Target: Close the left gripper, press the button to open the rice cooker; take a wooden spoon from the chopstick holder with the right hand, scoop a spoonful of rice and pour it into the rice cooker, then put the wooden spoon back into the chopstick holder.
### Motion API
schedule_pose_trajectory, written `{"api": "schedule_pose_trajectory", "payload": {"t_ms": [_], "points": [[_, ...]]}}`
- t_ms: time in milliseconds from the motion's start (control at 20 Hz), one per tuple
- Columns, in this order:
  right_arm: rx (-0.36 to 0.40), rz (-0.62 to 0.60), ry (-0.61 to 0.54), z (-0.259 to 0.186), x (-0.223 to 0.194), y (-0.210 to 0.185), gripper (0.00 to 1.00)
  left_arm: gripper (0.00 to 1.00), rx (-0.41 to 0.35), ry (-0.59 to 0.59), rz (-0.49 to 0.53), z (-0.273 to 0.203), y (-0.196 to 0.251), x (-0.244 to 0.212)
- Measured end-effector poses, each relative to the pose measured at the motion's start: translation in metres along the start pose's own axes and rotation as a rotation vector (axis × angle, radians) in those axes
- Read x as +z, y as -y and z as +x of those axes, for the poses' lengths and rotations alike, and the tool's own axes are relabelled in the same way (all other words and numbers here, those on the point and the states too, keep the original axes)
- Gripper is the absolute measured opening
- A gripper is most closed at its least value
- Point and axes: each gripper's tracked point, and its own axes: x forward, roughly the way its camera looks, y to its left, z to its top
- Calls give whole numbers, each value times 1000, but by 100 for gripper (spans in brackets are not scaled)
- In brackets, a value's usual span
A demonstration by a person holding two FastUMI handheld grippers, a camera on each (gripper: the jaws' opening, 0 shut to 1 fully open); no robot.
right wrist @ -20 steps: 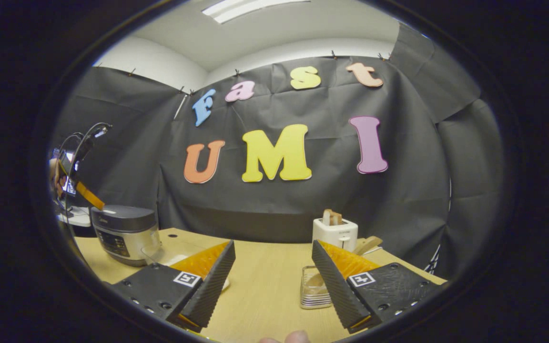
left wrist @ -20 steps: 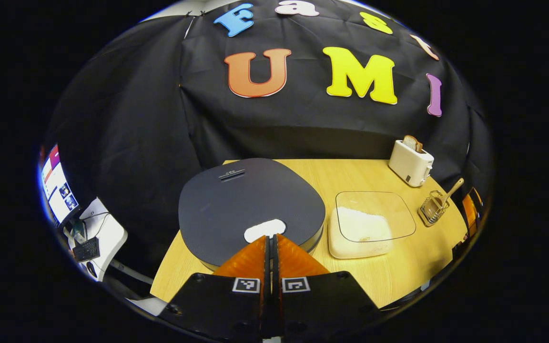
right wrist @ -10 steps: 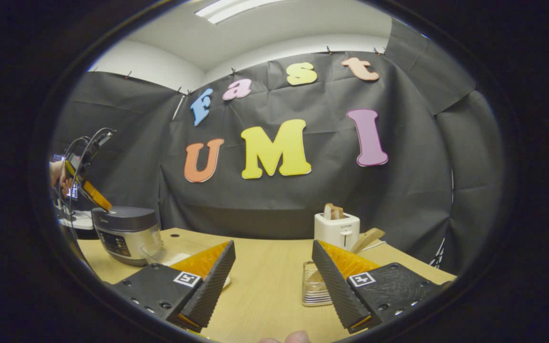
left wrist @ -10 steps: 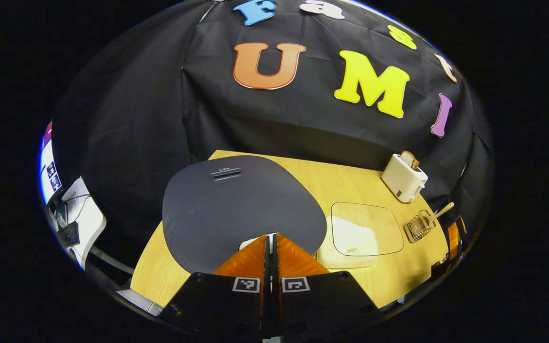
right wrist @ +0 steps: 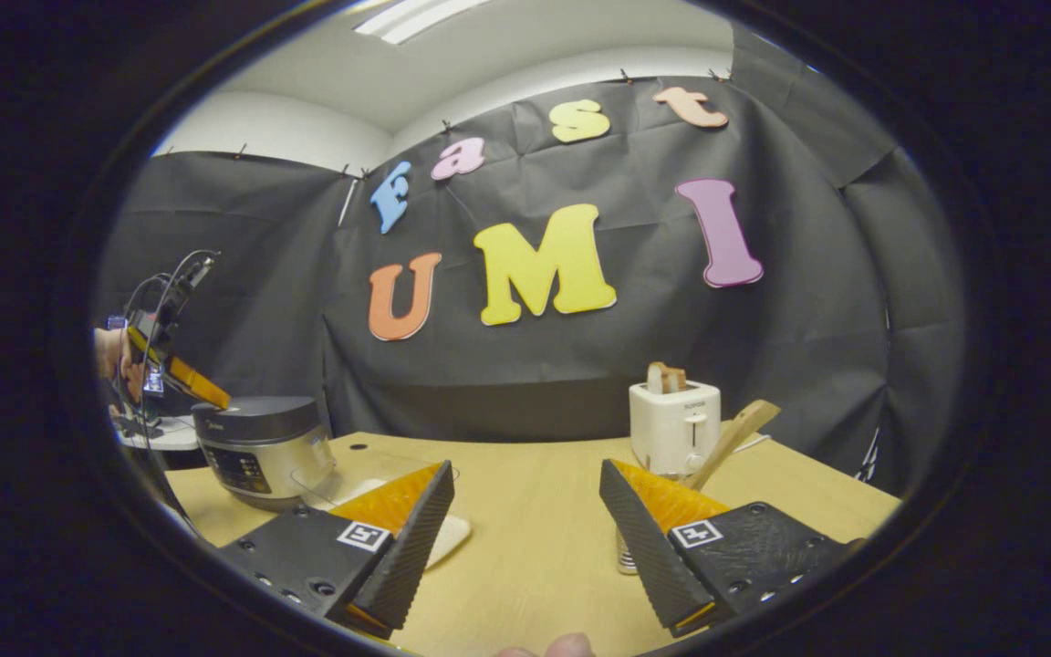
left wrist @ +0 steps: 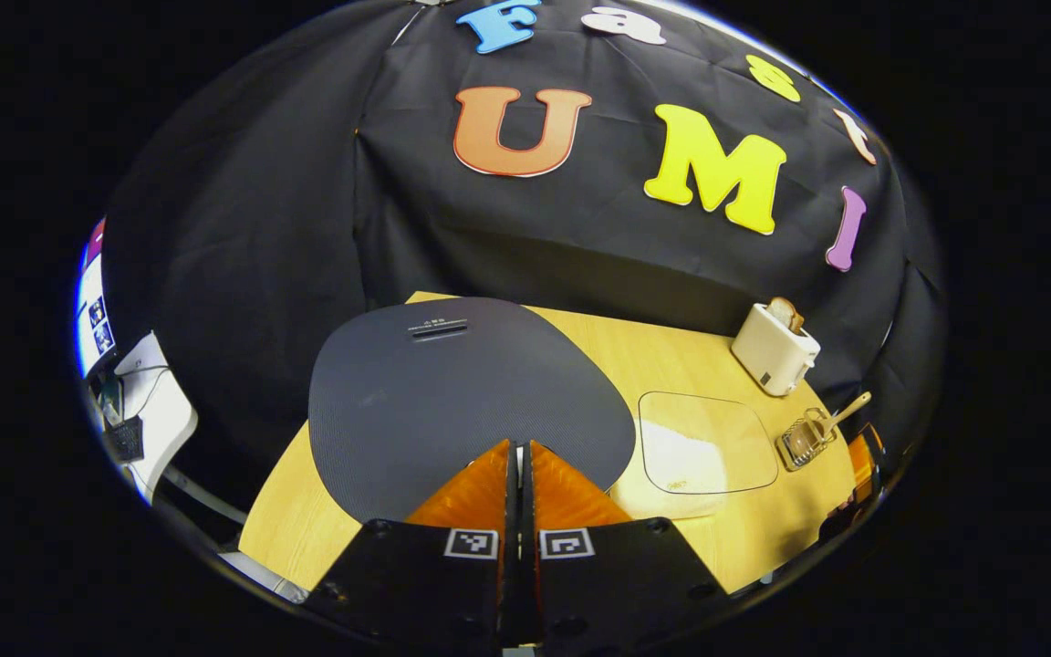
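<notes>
Where closed left hand-held gripper (left wrist: 518,445), rice cooker (left wrist: 452,392) beneath

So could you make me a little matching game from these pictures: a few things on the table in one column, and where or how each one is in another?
Things:
1. rice cooker
2. toaster
3. wooden spoon
4. right claw

States:
A. open, holding nothing
B. lid shut, left claw pressing on its top
C. bread sticking out of the slot
D. leaning in the chopstick holder

Pairs: 1-B, 2-C, 3-D, 4-A
</notes>
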Motion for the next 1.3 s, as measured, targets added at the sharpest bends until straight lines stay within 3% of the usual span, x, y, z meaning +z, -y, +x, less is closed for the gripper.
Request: {"api": "schedule_pose_trajectory", "payload": {"t_ms": [400, 700, 800, 900, 950, 1050, 1300], "points": [[-2, 2, 7, -7, 3, 1, 92, 3, 65, 22, 77, 12, -1, 2], [-38, 4, 31, -17, 13, 17, 95, 7, 69, 177, 87, -11, 5, 42], [-45, 8, 38, -19, 15, 20, 95, 28, 122, 258, 101, -20, 0, 64], [-46, 8, 41, -19, 16, 20, 95, 60, 174, 342, 103, -31, -10, 84], [-45, 8, 38, -20, 16, 20, 95, 82, 185, 370, 76, -37, -11, 88], [-45, 7, 34, -21, 16, 21, 95, 88, 189, 436, 34, -50, -10, 96], [-73, 6, 28, -24, 14, 30, 95, 98, 215, 560, 52, -80, 1, 97]]}}
